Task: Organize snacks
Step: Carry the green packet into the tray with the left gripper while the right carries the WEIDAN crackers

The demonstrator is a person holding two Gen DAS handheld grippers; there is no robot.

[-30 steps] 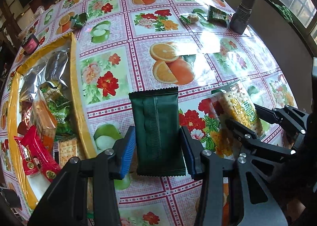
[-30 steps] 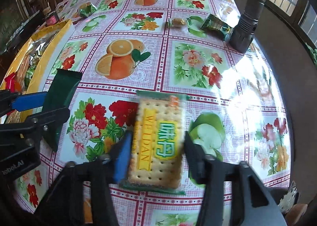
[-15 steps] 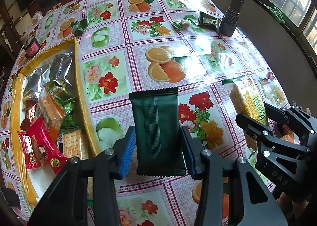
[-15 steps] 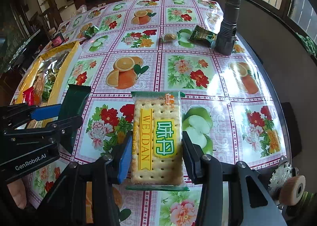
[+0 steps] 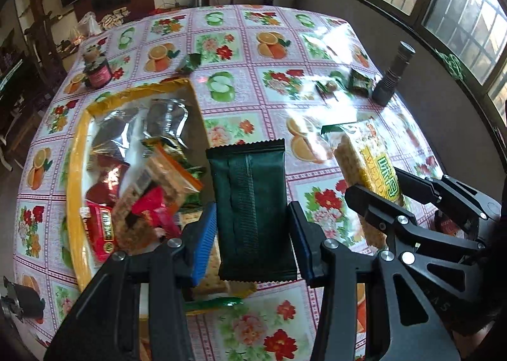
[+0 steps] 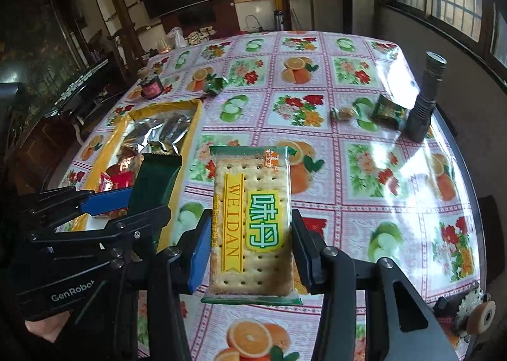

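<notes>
Two snack packets are now off the fruit-and-flower oilcloth table (image 6: 364, 171), lifted since a second ago. The left gripper (image 5: 252, 232) pinches a dark green foil wrapper (image 5: 253, 212) between its jaws; the right gripper (image 6: 250, 253) clamps a clear "WEIDAN" cracker packet (image 6: 253, 221). Both hang near the yellow-rimmed clear snack tray (image 5: 74, 171), likely their next stop.

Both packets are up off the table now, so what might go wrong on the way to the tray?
1. The dark green packet and the cracker packet are each pinched only at their lower ends, so either may tilt or slip out.
2. The left gripper and right gripper sit close together and might collide.
3. The yellow-rimmed tray is already crowded, so new packets may slide off the heap.
</notes>
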